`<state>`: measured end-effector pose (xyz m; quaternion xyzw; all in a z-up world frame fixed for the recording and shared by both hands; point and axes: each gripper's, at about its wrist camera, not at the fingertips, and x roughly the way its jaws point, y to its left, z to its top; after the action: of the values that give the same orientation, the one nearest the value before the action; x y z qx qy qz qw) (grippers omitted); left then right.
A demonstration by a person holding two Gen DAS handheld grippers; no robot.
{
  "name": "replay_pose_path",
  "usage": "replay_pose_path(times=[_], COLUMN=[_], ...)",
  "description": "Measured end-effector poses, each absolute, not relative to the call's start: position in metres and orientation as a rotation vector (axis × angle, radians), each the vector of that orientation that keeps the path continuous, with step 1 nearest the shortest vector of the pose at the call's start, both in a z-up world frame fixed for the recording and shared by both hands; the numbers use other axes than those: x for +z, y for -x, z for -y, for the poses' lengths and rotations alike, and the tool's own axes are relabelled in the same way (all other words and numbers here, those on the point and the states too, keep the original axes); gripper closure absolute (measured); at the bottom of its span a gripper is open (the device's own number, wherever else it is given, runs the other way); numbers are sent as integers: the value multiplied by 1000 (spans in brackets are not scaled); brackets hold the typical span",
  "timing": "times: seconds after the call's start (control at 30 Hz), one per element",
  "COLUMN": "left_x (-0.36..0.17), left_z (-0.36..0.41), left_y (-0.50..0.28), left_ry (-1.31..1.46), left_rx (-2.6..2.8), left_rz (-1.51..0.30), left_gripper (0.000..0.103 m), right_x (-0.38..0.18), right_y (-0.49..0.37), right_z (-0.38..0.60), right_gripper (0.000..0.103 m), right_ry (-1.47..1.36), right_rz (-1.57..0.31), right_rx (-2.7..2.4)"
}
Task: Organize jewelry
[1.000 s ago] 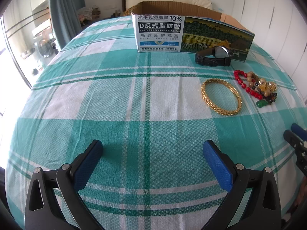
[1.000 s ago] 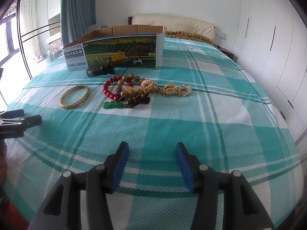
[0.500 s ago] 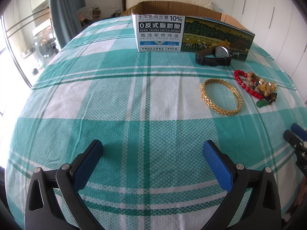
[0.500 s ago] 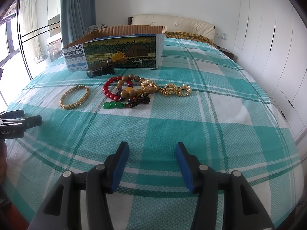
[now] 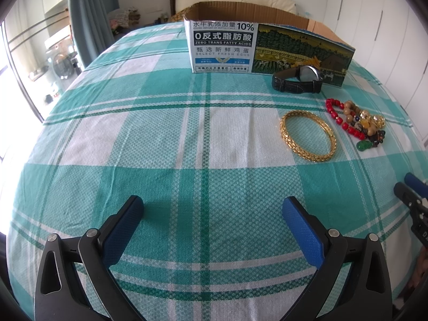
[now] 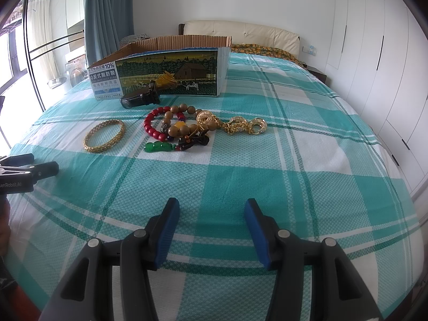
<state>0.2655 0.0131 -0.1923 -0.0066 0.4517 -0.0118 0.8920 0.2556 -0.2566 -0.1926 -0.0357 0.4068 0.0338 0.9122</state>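
Note:
Jewelry lies on a green plaid bedspread in front of an open cardboard box. A gold bangle lies alone. Right of it are a red bead bracelet, wooden beads, a green pendant and gold chain pieces. A black watch lies against the box. My left gripper is open and empty, near the bed's front. My right gripper is open and empty, well short of the pile.
White wardrobe doors line the right side. A window and grey curtain are on the left. The headboard is behind the box. Each gripper shows at the other view's edge: right gripper, left gripper.

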Motion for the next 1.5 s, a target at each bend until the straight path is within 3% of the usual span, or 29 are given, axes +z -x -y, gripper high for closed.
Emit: replay_pose_path(times=[0.17, 0.3, 0.4, 0.47, 0.6, 0.7, 0.77, 0.97, 1.2, 1.33, 1.47, 1.5], left_x=[-165, -158, -175, -185, -188, -186, -185, -186, -183, -182, -182, -182], left_z=[-16, 14, 30, 35, 35, 27, 23, 23, 19, 16, 16, 15], left_y=[-270, -300, -317, -324, -322, -316, -311, -303, -297, -294, -294, -294], left_ry=[203, 127, 53, 18, -19, -18, -19, -30, -19, -8, -11, -10], left_rx=[-137, -147, -93, -69, -38, -33, -33, -46, -60, -66, -69, -72], left_rz=[-853, -884, -940, -973, -969, -948, -937, -920, -922, -923, -921, -921], left_gripper=[1, 1, 4, 15, 19, 36, 52, 93, 99, 99, 99, 99], right_x=[-192, -193, -193, -193, -193, -189, -183, -154, -148, -165, -185, -182], right_y=[-256, -256, -256, -256, -256, -260, -265, -304, -392, -434, -454, -452], right_z=[257, 257, 257, 257, 257, 256, 253, 217, 173, 153, 146, 147], right_gripper=[51, 51, 51, 51, 51, 51, 51, 51, 53, 65, 89, 91], right_ry=[76, 75, 75, 73, 72, 69, 32, 47, 2, 1, 45, 46], right_rz=[-837, -837, -836, -836, -841, -891, -918, -844, -843, -918, -985, -975], right_rx=[68, 69, 69, 70, 71, 71, 109, 231, 289, 282, 248, 249])
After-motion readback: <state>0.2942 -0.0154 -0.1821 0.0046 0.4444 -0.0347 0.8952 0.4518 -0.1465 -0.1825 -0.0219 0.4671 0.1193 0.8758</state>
